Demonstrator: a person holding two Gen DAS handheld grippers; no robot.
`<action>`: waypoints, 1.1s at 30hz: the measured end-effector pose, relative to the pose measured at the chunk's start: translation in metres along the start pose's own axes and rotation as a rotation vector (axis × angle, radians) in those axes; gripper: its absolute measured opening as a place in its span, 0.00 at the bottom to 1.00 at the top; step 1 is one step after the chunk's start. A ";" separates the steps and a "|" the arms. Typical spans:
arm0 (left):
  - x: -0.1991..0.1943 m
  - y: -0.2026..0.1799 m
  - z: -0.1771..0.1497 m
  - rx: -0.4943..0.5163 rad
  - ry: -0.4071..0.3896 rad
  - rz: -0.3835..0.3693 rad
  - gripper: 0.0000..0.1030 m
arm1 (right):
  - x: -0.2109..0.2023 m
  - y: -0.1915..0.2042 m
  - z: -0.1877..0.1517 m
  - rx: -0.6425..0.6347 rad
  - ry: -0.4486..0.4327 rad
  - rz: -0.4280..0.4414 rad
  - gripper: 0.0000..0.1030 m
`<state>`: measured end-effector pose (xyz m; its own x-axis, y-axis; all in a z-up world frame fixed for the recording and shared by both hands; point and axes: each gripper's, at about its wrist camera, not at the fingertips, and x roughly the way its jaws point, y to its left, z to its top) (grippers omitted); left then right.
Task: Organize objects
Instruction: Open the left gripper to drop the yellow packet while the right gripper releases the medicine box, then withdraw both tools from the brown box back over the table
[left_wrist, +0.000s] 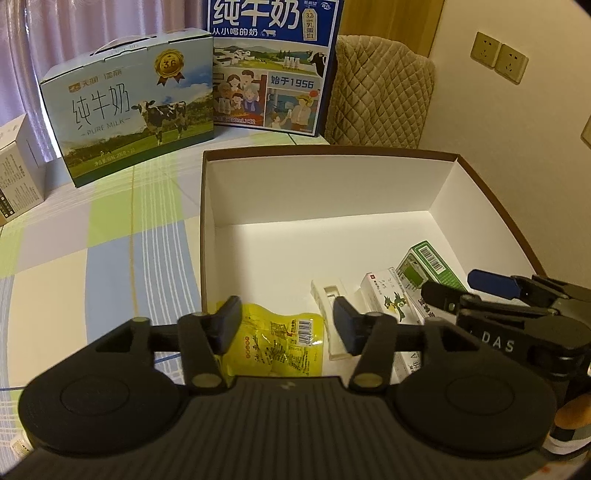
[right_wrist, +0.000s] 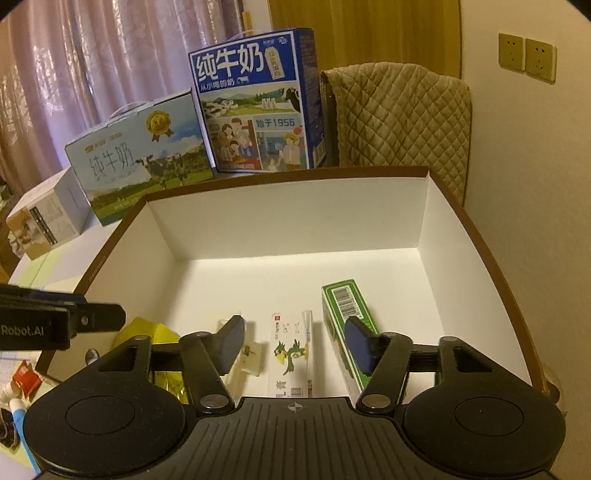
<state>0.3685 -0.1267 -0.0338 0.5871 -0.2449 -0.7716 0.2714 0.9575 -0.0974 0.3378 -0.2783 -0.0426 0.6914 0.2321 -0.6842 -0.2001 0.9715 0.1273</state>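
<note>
While both grippers' fingers gape empty | checked tablecloth (left_wrist: 110, 236) | curtains (right_wrist: 92, 66) behind milk cartons (left_wrist: 129, 107)

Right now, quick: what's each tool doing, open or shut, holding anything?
Left tool: open, holding nothing, poised over the yellow packet in the box.
Right tool: open, holding nothing, above the bird carton.

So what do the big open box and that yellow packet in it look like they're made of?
The big open box looks like stiff cardboard: matte white inside, thin brown edge, sharp folded corners. The yellow packet looks like thin glossy plastic film: it wrinkles, catches highlights, and carries printing and a barcode. What's inside it can't be told.
</note>
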 end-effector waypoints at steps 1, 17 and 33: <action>-0.001 0.000 0.000 0.001 0.000 0.001 0.56 | -0.001 0.002 -0.001 -0.012 0.002 0.000 0.60; -0.030 0.012 -0.005 -0.042 -0.045 0.017 0.84 | -0.036 0.013 -0.009 -0.036 -0.053 0.003 0.75; -0.109 0.052 -0.040 -0.129 -0.121 0.077 0.88 | -0.075 0.063 -0.008 -0.041 -0.088 0.206 0.75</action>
<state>0.2884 -0.0445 0.0204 0.6918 -0.1795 -0.6994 0.1272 0.9838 -0.1267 0.2674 -0.2352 0.0111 0.6904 0.4304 -0.5814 -0.3699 0.9008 0.2276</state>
